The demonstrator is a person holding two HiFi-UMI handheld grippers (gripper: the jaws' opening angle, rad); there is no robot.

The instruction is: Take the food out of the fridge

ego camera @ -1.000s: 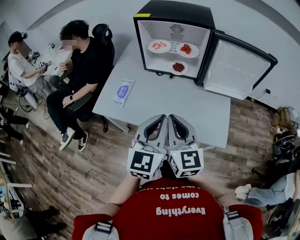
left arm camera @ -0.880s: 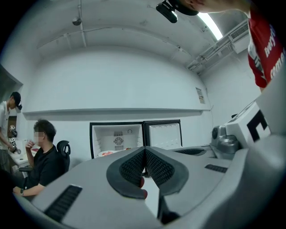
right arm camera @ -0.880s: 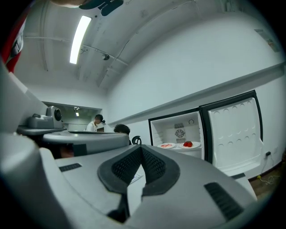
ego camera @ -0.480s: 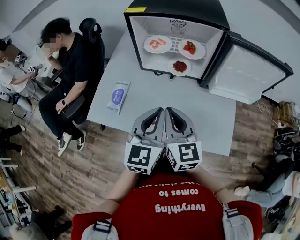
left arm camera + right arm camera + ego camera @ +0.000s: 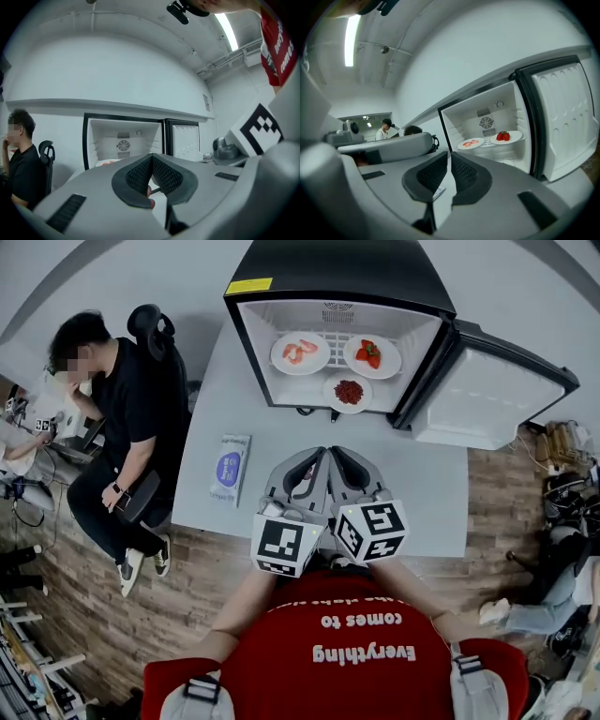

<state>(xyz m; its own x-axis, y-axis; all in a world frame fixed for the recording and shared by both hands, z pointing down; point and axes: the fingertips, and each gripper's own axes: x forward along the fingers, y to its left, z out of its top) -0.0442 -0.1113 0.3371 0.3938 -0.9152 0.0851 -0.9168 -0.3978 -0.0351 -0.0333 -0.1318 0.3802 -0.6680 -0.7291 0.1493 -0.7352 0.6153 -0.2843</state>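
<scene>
A black mini fridge [image 5: 281,296] stands open on the grey table [image 5: 412,484]. On its upper shelf sit a plate of pink slices [image 5: 300,352] and a plate of strawberries [image 5: 372,354]. A plate of dark red food [image 5: 349,391] lies below them. My left gripper [image 5: 317,458] and right gripper [image 5: 338,457] are side by side over the table's near part, short of the fridge, both shut and empty. The right gripper view shows the pink slices [image 5: 470,143] and strawberries [image 5: 503,136] beyond its jaws. The left gripper view faces the fridge [image 5: 123,140].
The fridge door [image 5: 487,395] swings out to the right. A blue and white packet [image 5: 228,470] lies on the table's left side. A person in black [image 5: 117,418] sits on an office chair at the table's left end. Wood floor surrounds the table.
Both grippers have moved forward together over the table toward the fridge, still shut and side by side. The fridge now looks larger and closer in the head view.
</scene>
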